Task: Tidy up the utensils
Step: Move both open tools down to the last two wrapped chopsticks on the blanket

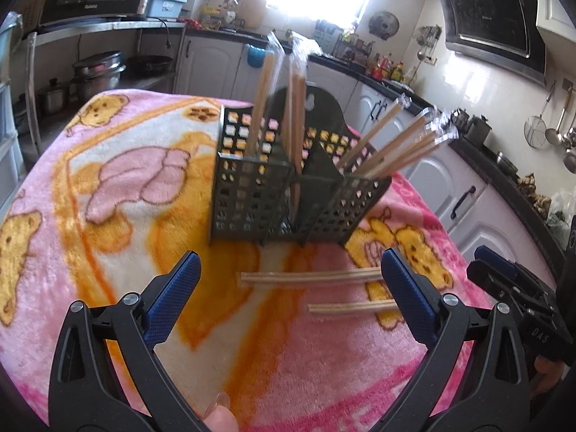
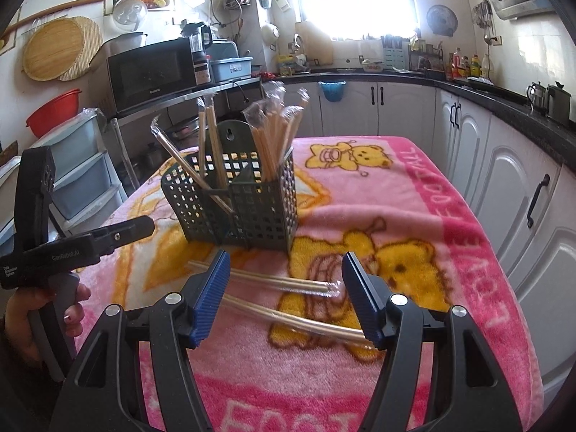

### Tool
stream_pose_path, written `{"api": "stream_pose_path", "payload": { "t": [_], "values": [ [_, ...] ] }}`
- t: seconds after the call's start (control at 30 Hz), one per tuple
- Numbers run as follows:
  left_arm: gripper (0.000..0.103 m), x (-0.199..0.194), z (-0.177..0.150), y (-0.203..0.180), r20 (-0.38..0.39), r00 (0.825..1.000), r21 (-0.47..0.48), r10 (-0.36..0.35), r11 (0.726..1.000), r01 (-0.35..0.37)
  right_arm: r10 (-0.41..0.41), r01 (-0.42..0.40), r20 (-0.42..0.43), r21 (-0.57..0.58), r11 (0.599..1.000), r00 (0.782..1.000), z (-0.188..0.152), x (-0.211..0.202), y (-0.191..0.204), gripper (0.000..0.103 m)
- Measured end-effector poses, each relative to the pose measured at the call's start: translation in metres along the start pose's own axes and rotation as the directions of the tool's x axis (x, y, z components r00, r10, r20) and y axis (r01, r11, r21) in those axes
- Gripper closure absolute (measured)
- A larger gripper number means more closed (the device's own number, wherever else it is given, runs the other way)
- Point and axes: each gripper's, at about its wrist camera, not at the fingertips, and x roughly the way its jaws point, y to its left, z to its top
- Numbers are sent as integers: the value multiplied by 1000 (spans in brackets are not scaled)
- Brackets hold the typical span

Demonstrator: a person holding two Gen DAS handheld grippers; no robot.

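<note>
A dark green perforated utensil holder [image 1: 288, 198] [image 2: 234, 205] stands on the pink bear blanket, with several wrapped pairs of wooden chopsticks [image 1: 396, 147] [image 2: 277, 140] upright or leaning in its compartments. Two wrapped pairs lie flat on the blanket in front of it, a farther pair [image 1: 309, 276] [image 2: 280, 282] and a nearer pair [image 1: 352, 306] [image 2: 295, 322]. My left gripper [image 1: 289, 270] hovers open just above the farther pair, nothing between its blue pads. My right gripper [image 2: 286, 273] is open over both loose pairs, gripping nothing. Each gripper shows at the other view's edge.
The blanket-covered table [image 2: 468, 252] drops off to the right, toward white cabinets [image 2: 522, 180]. A microwave [image 2: 151, 72] on a metal shelf and plastic drawers [image 2: 79, 165] stand to the left. A person's hand [image 2: 43, 309] holds the left gripper's handle.
</note>
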Motion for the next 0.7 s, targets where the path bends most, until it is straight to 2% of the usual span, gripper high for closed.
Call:
{"api": "stream_pose_path", "payload": {
  "t": [0.27,0.5,0.63,0.7],
  "values": [
    [11,19,-12,-20,-58,998,63,-21,998,25,-38,40,-52,37,999,998,-24,2,-25,41],
    [12,44,-19,-56,-123,991,178,-51,981,72,-81,88,-98,74,993,992,-45,6,-49,41],
    [25,62,-18,-75,-168,983,227,-71,968,109,-88,104,-137,113,988,987,-55,14,-67,42],
    [31,72,-17,-83,-193,978,244,-84,961,131,-74,98,-159,148,984,984,-59,19,-75,48]
  ]
}}
